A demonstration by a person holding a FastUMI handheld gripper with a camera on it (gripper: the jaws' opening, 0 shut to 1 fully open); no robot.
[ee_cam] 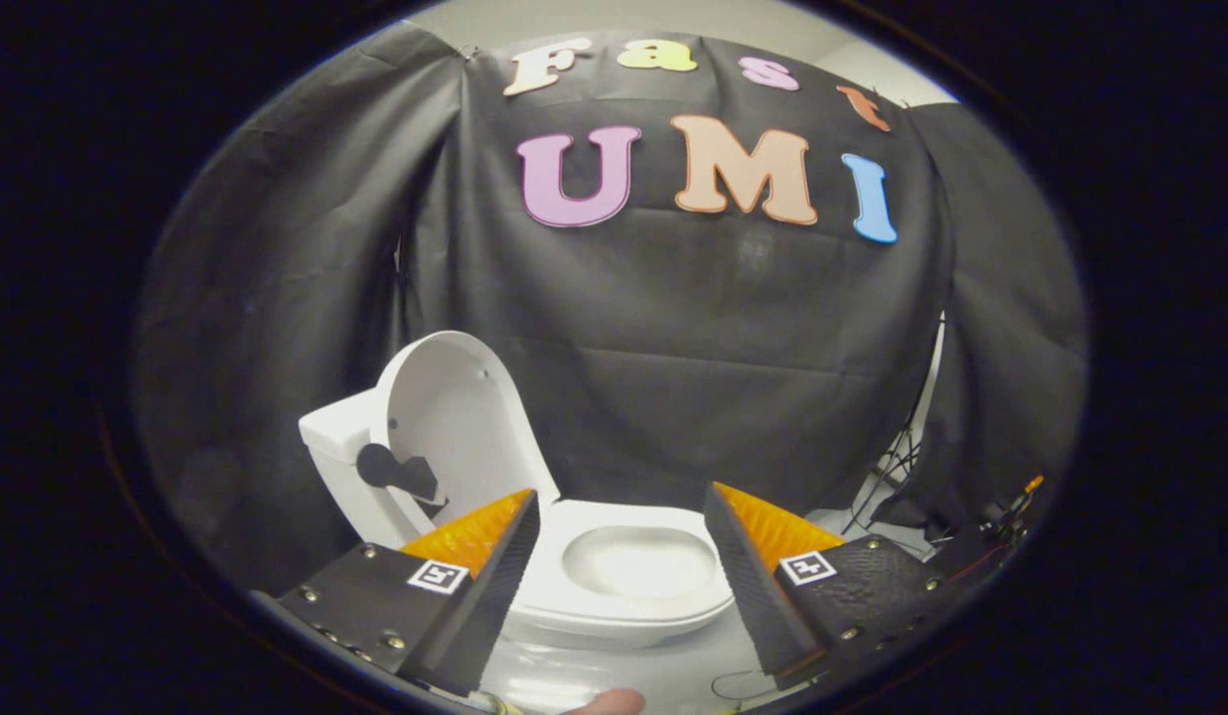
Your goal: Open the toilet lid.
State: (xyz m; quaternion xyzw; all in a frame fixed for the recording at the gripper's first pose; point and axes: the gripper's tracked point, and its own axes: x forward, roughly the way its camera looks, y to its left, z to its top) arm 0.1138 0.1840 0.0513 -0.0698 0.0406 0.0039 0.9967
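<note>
1. Since the rounded white plastic toilet lid [455, 417] is already standing up, leaning back toward the white ceramic tank [341, 432] on the left, I'd say the main job here is basically done. It sits up and beyond the left finger, with a dark hinge-like piece [395, 472] at its base.
2. Moving right, the glossy white oval seat [628, 596] is down on the bowl [638, 561], which sits open right in the gap between the two fingers and just ahead of them.
3. The tongs [623, 526] are spread wide apart and gripping nothing at all. Neither finger touches the lid or the seat as far as I can tell.
4. Off to the right, beyond the right finger, there's a tangle of thin cables [896, 467] on the pale floor against the black cloth wall [723, 377].
5. My guess on the step: lid's released, so this is the back-off phase. The next move only needs a clean pull-away without bumping the seat. One thing to watch is whether the lid stays propped up; it looks tilted well back, so probably fine.
</note>
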